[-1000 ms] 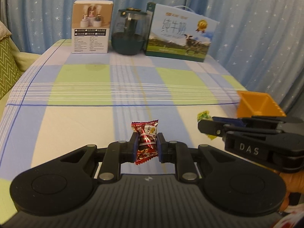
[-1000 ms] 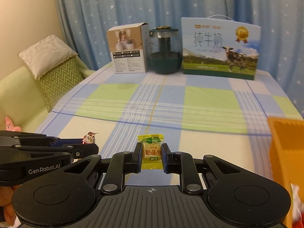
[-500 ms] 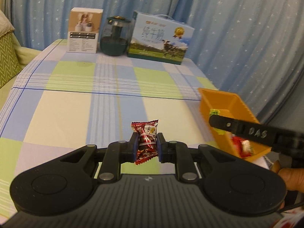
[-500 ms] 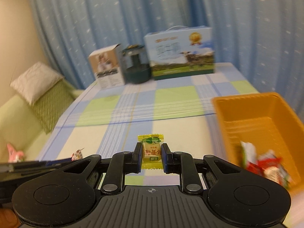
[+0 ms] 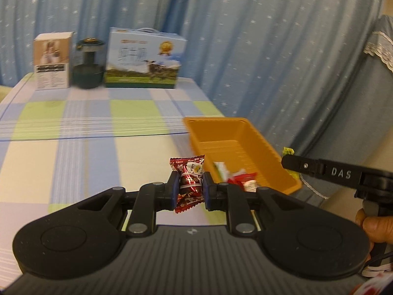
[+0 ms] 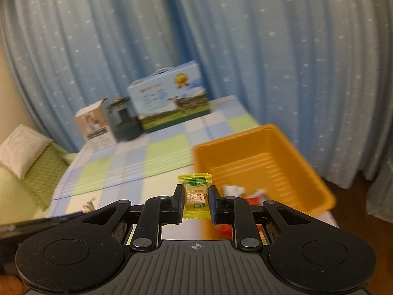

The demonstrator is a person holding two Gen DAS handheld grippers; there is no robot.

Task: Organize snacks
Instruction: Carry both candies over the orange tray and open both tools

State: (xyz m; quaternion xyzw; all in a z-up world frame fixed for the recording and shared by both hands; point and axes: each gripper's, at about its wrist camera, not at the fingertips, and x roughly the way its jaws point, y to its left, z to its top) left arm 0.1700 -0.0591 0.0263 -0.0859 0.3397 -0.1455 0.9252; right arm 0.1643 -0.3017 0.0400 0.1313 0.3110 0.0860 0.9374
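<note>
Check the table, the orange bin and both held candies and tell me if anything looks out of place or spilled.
Nothing stands out. The orange bin sits upright at the table's edge with a few wrapped snacks in its near end. The left gripper grips a red candy, the right gripper a yellow candy. No candy lies on the cloth.

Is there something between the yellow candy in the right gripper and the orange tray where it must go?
Nothing visible blocks it. The yellow candy is clamped in the right gripper, beside the open orange tray, which holds only a few wrapped snacks.
</note>
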